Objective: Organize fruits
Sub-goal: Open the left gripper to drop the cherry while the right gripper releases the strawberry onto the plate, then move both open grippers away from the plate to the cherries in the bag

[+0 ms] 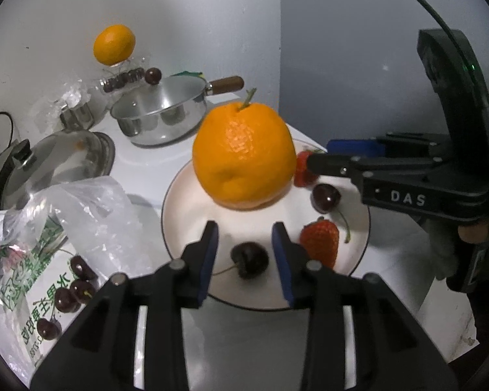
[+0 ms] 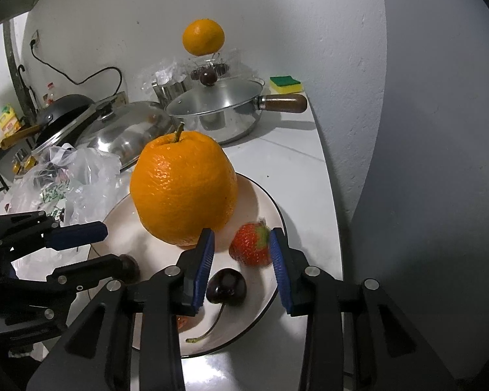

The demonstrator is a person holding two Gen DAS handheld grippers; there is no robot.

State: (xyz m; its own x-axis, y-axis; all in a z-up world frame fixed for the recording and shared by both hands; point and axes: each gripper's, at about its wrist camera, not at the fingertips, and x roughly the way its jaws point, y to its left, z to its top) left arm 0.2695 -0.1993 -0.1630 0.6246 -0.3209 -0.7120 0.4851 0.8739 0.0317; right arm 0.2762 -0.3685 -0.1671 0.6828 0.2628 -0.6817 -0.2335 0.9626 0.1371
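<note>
Dim, fisheye-warped, dark vignetted corners

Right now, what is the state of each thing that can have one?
Left gripper: open, cherry between its pads, unpressed.
Right gripper: open, empty.
Large orange: upright on plate.
Saucepan: lidded.
Plastic bag: open, cherries inside.

White countertop (image 2: 296,163), set into a wall corner. Directly on it: near, a white dark-rimmed plate (image 2: 270,208); left, a clear plastic bag (image 1: 91,208) of cherries; far left, a domed steel lid (image 2: 130,130); far, a lidded saucepan (image 2: 218,110) with wooden handle; far right, a yellow-green sponge (image 2: 285,84).
</note>
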